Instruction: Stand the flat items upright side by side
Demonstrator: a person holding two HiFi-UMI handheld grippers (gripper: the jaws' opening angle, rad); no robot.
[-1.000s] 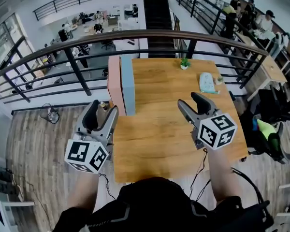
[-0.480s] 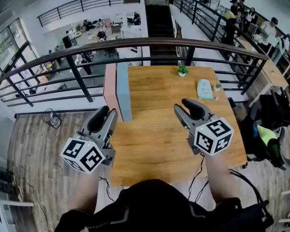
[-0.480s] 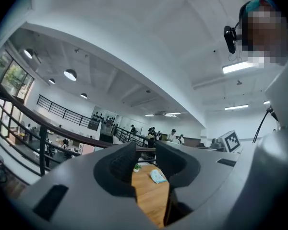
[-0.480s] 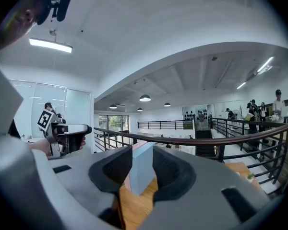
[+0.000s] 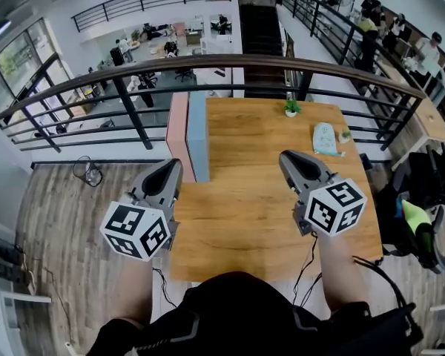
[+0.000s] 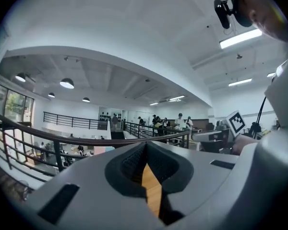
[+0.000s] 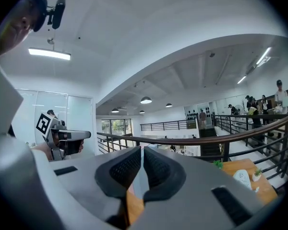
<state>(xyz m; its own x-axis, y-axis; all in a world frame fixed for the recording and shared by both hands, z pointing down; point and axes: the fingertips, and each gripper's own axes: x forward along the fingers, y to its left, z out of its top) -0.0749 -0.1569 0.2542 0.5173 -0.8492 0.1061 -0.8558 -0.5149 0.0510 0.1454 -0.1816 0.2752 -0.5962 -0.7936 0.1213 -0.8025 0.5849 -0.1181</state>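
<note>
The left gripper (image 5: 169, 170) and right gripper (image 5: 288, 159) have just clenched their jaws on nothing, while the pink board (image 5: 177, 136) and blue board (image 5: 198, 136) stand upright side by side at the counter's (image 5: 252, 206) left edge, long axes running away from the person, just ahead of the left gripper - the nearer one

Left tongs (image 5: 170, 169) and right tongs (image 5: 290, 159) have just closed, empty.

bright and even, lit by ceiling strips (image 6: 240, 38) and round lamps (image 7: 145, 100), with daylight through tall windows (image 5: 18, 54). only faint, soft shadows on the wooden table (image 5: 245, 147). strong fisheye bending toward edges; black corners in both gripper views; nearest foreground slightly soft.
</note>
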